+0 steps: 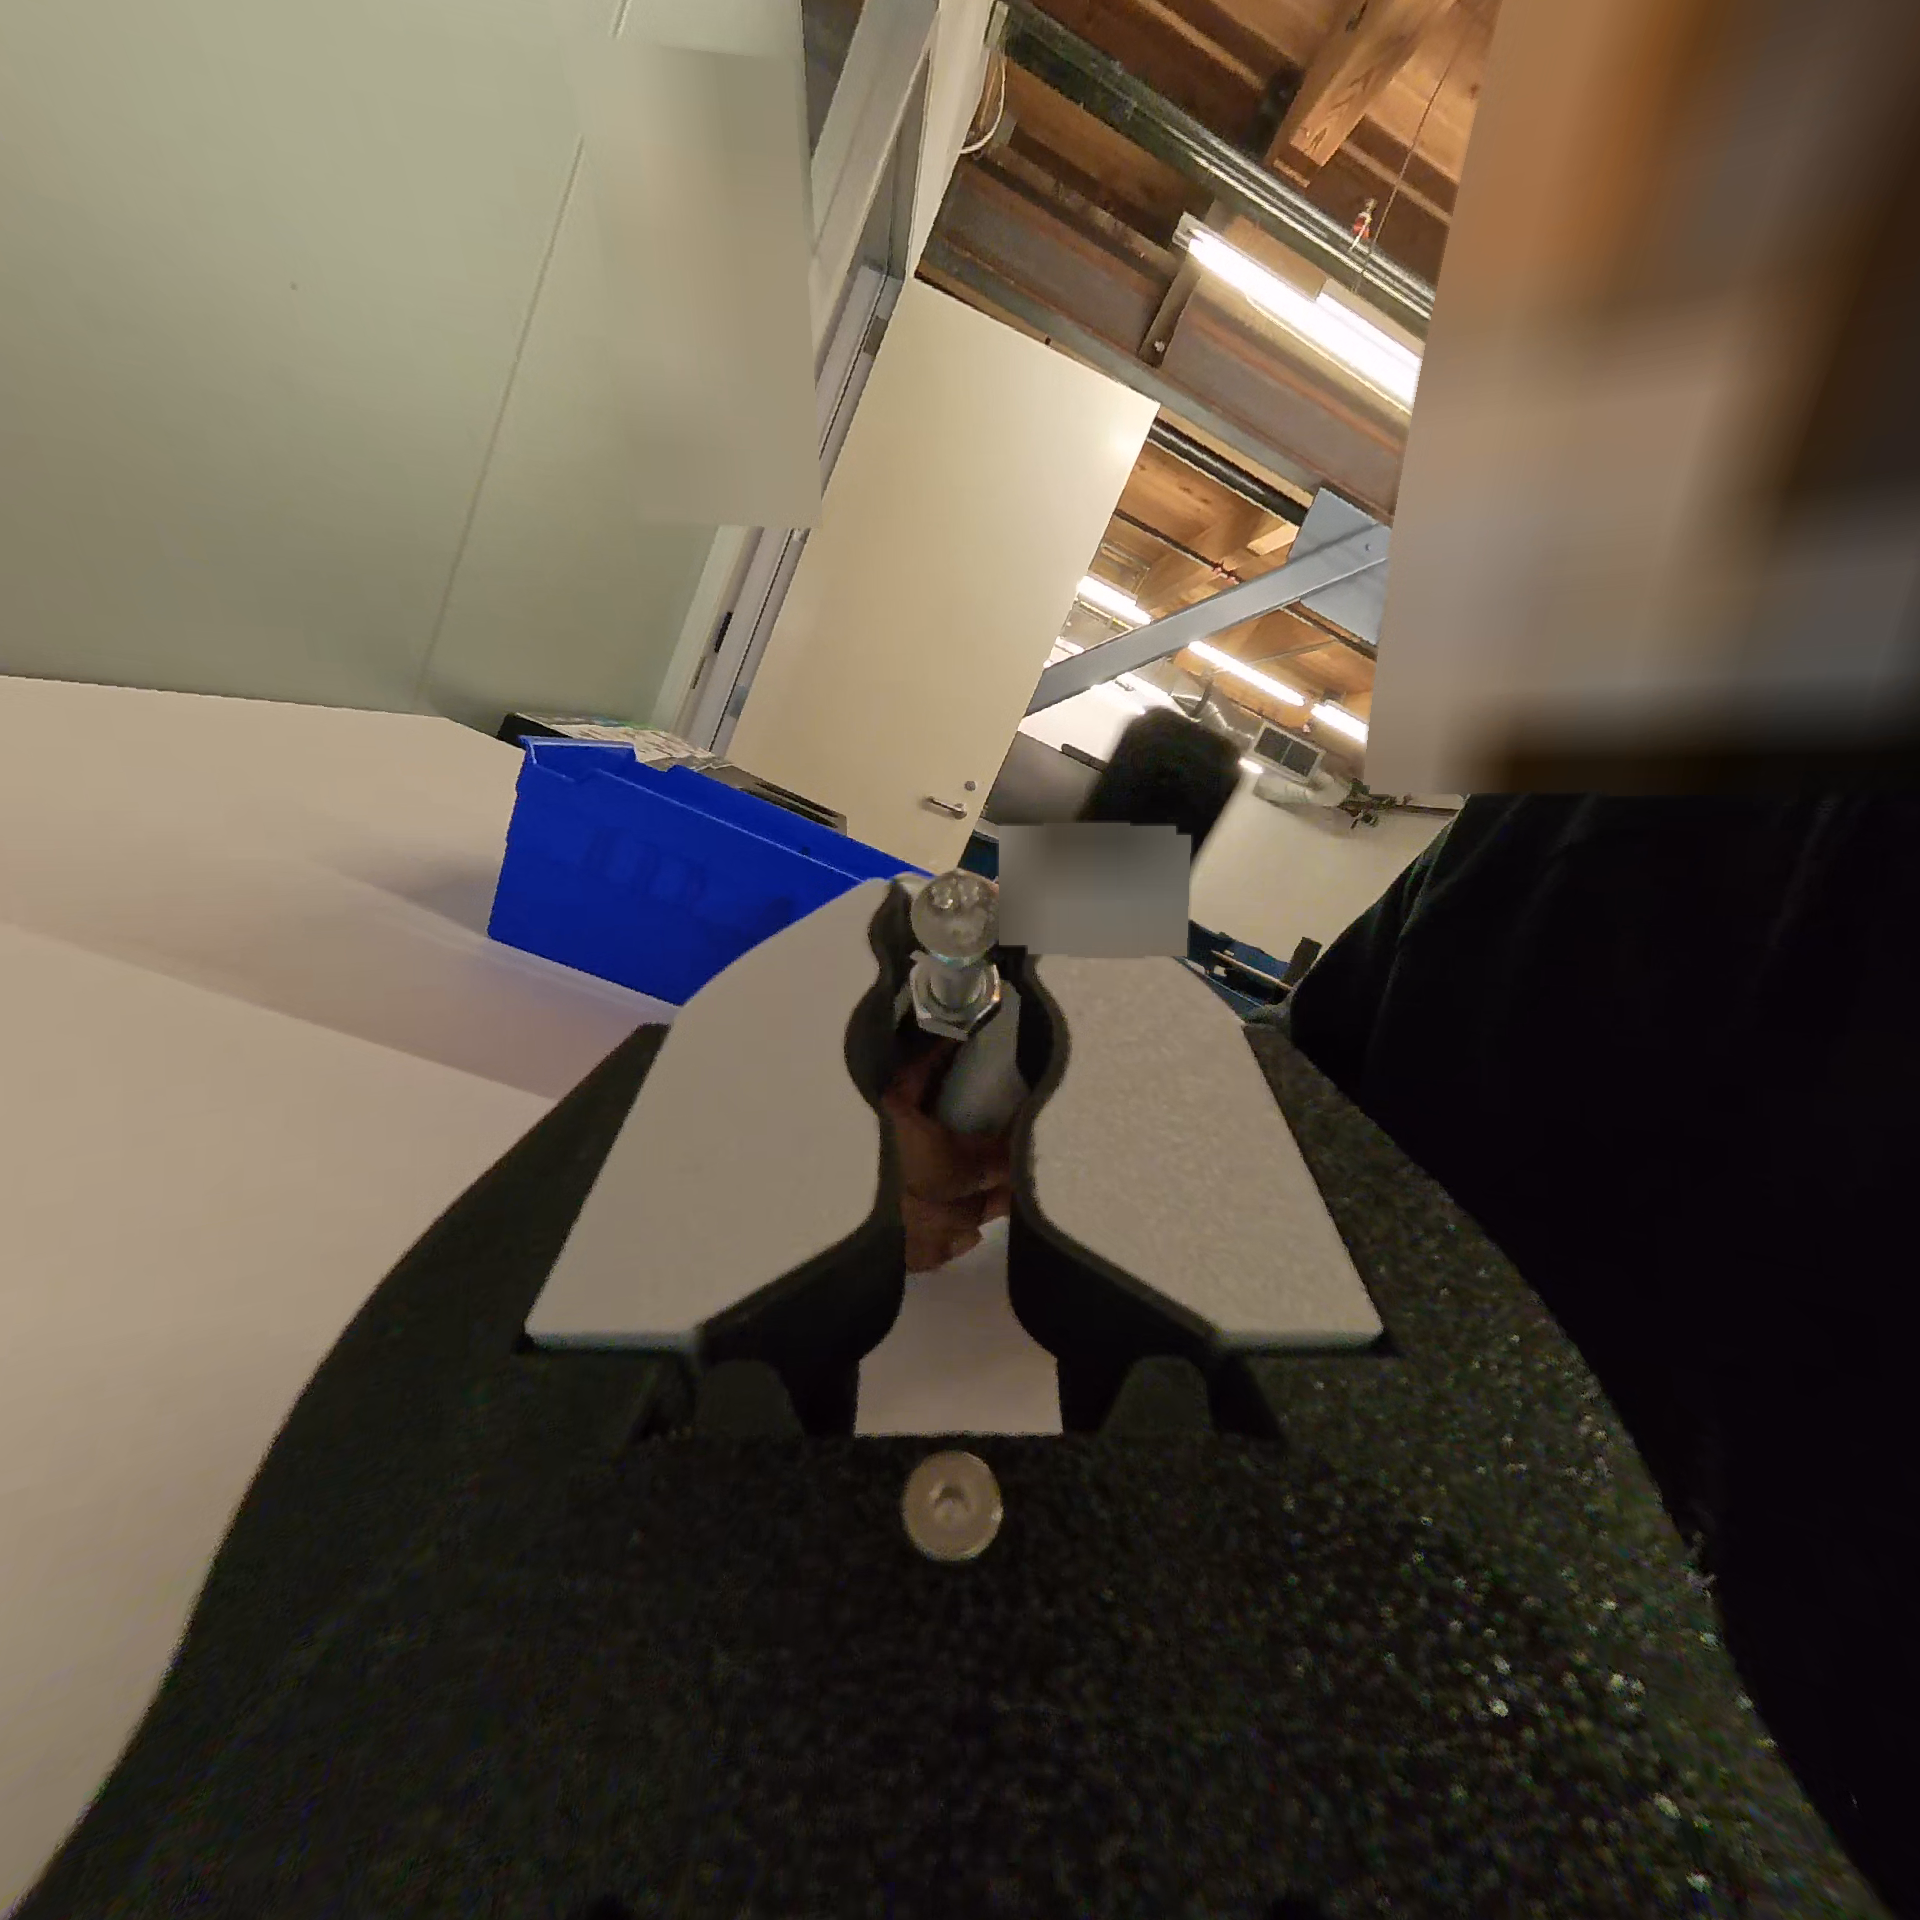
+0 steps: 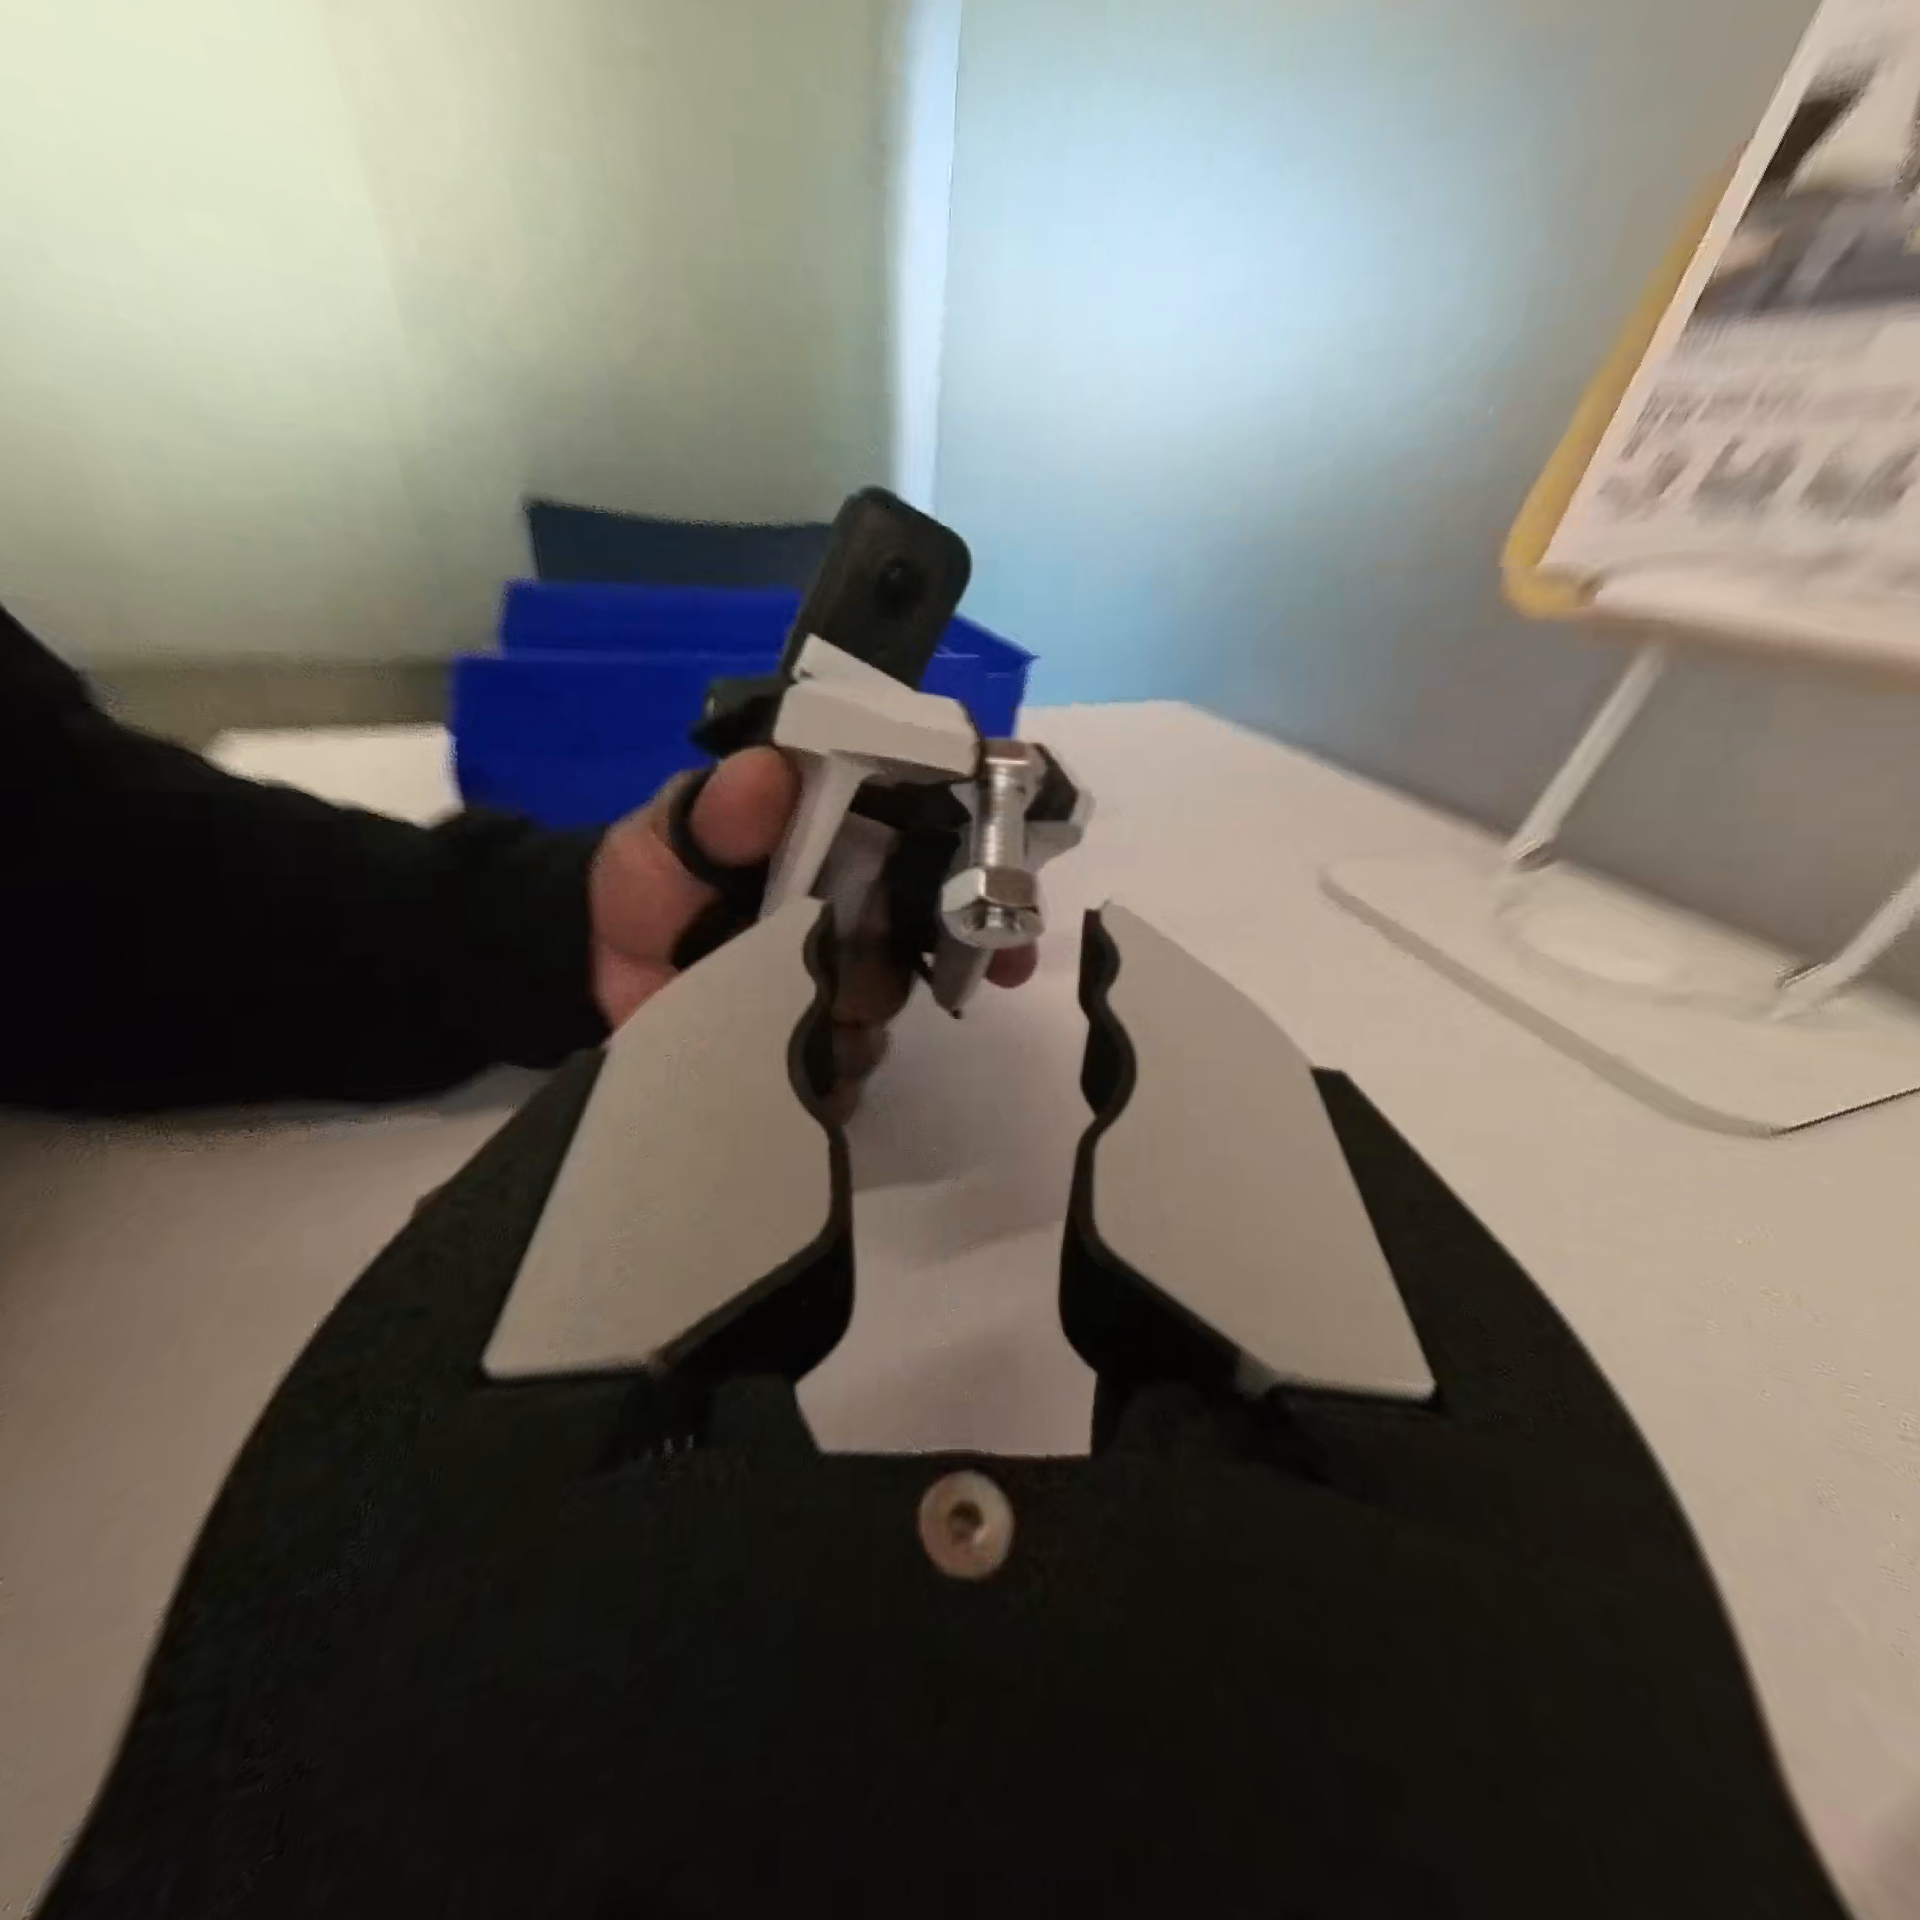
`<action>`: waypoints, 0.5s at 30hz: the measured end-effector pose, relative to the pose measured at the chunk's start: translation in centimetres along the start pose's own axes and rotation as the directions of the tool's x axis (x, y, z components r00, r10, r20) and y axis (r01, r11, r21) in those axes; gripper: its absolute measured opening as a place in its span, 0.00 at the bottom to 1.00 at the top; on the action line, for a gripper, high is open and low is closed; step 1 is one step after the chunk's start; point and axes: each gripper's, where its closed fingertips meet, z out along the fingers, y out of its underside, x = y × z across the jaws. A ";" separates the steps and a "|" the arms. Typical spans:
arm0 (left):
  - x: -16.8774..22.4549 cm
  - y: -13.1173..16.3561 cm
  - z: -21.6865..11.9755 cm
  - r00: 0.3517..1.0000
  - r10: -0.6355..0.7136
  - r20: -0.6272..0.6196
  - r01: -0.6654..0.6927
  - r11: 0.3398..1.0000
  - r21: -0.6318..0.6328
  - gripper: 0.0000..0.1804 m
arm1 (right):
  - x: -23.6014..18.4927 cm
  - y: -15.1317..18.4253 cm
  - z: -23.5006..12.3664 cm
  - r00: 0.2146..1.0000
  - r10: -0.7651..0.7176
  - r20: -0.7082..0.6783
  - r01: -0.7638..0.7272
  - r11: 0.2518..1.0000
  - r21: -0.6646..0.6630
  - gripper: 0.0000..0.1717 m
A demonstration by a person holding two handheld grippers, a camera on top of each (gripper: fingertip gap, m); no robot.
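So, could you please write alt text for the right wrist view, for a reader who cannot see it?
The right gripper stands open above a white table, just short of a silver bolt with a nut held by the left gripper. Behind are blue bins and a white stand.

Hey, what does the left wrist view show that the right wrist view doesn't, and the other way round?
Only the left wrist view: an open door, wooden ceiling beams with strip lights, and a dark-clothed torso close on the right.

Only the right wrist view: the right gripper with its jaws open and nothing between them, a white stand bearing a printed sheet, and the hand holding the left gripper.

Both: the silver bolt with a hex nut, clamped in the left gripper, the blue bin and the white table.
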 end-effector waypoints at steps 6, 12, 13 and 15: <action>0.4 0.4 0.2 1.000 0.020 -0.019 -0.020 0.999 -0.026 0.09 | 0.5 -0.1 -0.2 0.823 0.527 0.213 -0.543 0.839 0.021 0.20; 0.5 0.6 0.3 0.999 0.020 -0.026 -0.021 0.999 -0.037 0.09 | 0.1 0.2 -0.3 0.824 0.510 0.247 -0.526 0.851 -0.001 0.10; 0.5 0.6 0.2 1.000 0.019 -0.021 -0.019 0.999 -0.038 0.10 | 0.3 0.3 -0.3 0.888 0.415 0.200 -0.426 0.904 0.016 0.10; 0.3 0.6 0.3 1.000 0.016 -0.007 -0.016 0.999 -0.042 0.09 | 0.7 0.4 -0.3 0.990 0.125 0.061 -0.127 0.992 0.028 0.10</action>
